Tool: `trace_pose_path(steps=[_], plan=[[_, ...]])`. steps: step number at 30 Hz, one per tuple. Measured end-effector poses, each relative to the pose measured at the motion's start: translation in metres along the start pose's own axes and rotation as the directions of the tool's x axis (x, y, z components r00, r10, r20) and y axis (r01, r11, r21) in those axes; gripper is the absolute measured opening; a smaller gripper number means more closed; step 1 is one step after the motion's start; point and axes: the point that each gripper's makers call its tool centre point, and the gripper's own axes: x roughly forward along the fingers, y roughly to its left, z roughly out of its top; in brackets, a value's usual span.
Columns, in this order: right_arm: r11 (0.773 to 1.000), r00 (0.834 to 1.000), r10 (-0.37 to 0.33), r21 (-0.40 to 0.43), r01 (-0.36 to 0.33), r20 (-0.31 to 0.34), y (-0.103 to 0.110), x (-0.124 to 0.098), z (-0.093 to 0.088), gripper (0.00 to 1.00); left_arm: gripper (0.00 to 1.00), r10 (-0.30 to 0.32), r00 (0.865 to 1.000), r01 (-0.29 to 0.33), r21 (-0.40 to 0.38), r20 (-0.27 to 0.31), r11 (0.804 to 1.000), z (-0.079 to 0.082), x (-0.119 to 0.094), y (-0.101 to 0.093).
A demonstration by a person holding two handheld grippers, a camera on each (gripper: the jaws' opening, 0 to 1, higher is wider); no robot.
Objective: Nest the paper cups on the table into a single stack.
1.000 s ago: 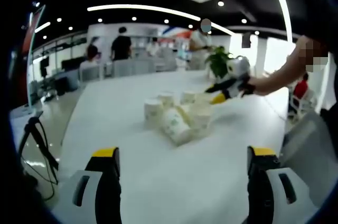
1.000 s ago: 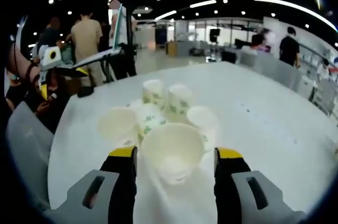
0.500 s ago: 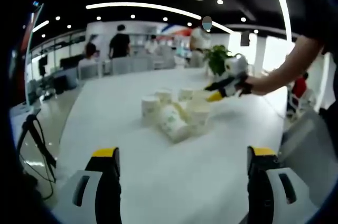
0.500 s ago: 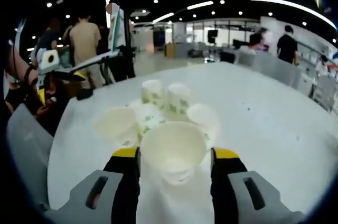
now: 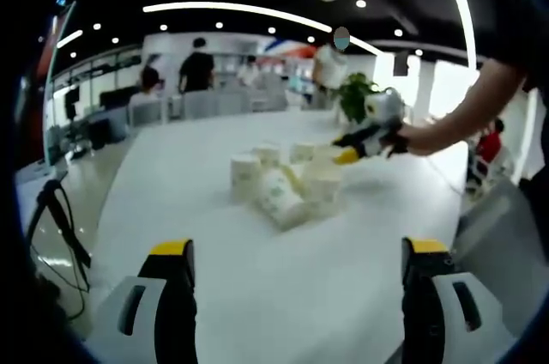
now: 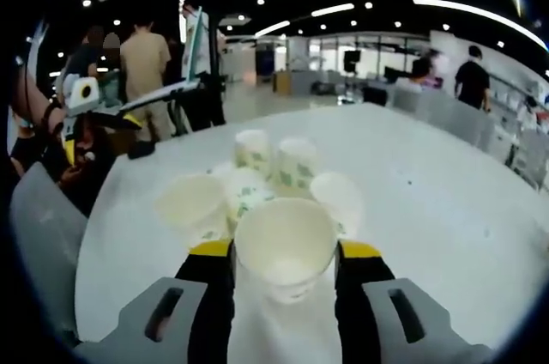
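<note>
Several white paper cups with green print point(image 5: 283, 182) sit in a cluster in the middle of the white table point(image 5: 257, 287); some stand mouth down, others lie on their sides. My left gripper point(image 5: 298, 248) is wide open near the table's edge, well short of the cluster. My right gripper point(image 6: 285, 252) is shut on one paper cup point(image 6: 285, 248), whose open mouth faces the camera, and its jaws press the cup's sides. Behind it stand two upturned cups point(image 6: 252, 151) and two lying cups point(image 6: 193, 205). In the left gripper view the right gripper point(image 5: 364, 139) reaches in from the right, at the cluster's edge.
A potted plant point(image 5: 356, 98) stands at the table's far end. A tripod point(image 5: 56, 227) stands off the table's left side. A grey chair back point(image 6: 34, 235) is at the near left, and the left gripper point(image 6: 81, 106) shows above it. People stand around the office beyond.
My right gripper's jaws have drawn closer together onto the cup between them. The left gripper has stayed wide open and has hardly moved.
</note>
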Motion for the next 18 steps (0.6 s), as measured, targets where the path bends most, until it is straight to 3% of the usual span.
trace_pose_path(steps=[18], plan=[[1.0, 1.0, -0.02, -0.001, 0.02, 0.006, -0.004, -0.017, 0.007, 0.41, 1.0, -0.004, 1.0, 0.004, 0.003, 0.014, 1.0, 0.006, -0.001, -0.002]])
